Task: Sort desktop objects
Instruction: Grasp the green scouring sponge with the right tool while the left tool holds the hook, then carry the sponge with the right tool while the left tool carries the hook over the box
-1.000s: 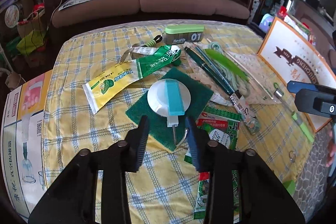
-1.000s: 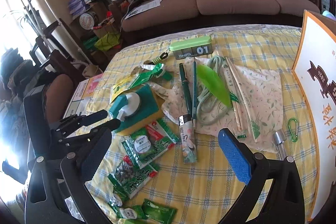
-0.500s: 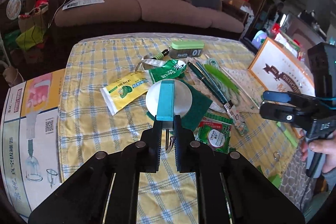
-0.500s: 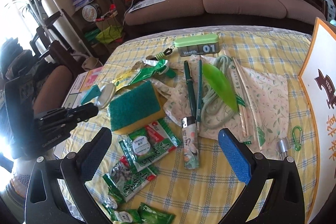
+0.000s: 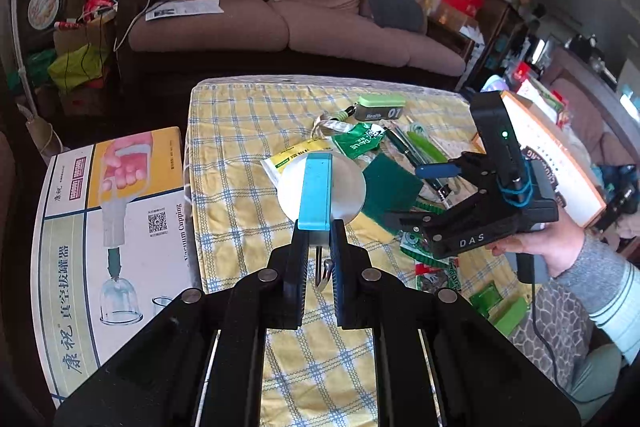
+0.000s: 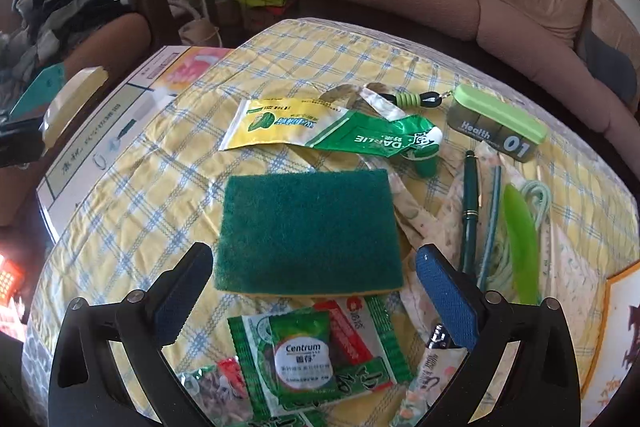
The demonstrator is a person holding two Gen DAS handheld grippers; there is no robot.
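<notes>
Brown sofa behind the checked table — daylit, cluttered room.

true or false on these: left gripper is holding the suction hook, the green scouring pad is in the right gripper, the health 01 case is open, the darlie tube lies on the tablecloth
1. The left gripper is shut on the suction hook. True.
2. The right gripper holds the green scouring pad. False: its jaws stand open, apart from the pad, which lies flat on the tablecloth.
3. The Health 01 case is open. False: its green lid sits closed on top.
4. The Darlie tube lies on the tablecloth beyond the pad. True.
</notes>
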